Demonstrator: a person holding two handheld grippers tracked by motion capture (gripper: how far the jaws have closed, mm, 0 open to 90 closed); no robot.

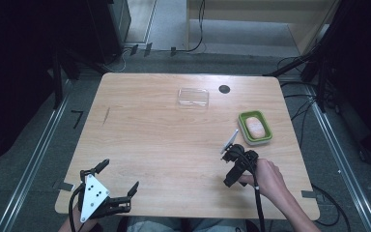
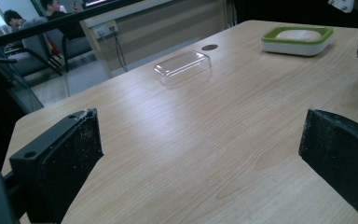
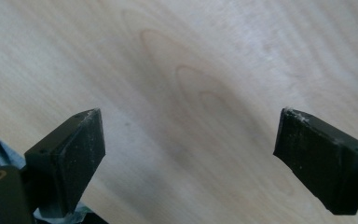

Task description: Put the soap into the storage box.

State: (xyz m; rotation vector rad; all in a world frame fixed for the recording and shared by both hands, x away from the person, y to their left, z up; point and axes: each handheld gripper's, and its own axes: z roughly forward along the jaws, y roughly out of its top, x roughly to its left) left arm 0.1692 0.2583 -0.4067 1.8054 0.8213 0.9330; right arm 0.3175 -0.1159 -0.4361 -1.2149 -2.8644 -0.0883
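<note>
A clear plastic lid [image 1: 193, 96] [image 2: 182, 66] lies flat near the far edge of the wooden table [image 1: 164, 145]. At the right, a green-rimmed white dish [image 1: 255, 127] [image 2: 298, 39] holds a pale bar [image 1: 255, 126]. My left gripper [image 1: 118, 177] [image 2: 200, 154] rests open at the front left corner with nothing between its jaws, facing the lid and dish. A hand [image 1: 268, 176] holds my right gripper [image 1: 232, 176] [image 3: 191, 144] just in front of the dish. It is tipped down at bare wood, open and empty.
A round black grommet hole [image 1: 224, 89] [image 2: 209, 47] sits to the right of the lid. Black stands and cables line the floor around the table. People sit on chairs far off in the left gripper view.
</note>
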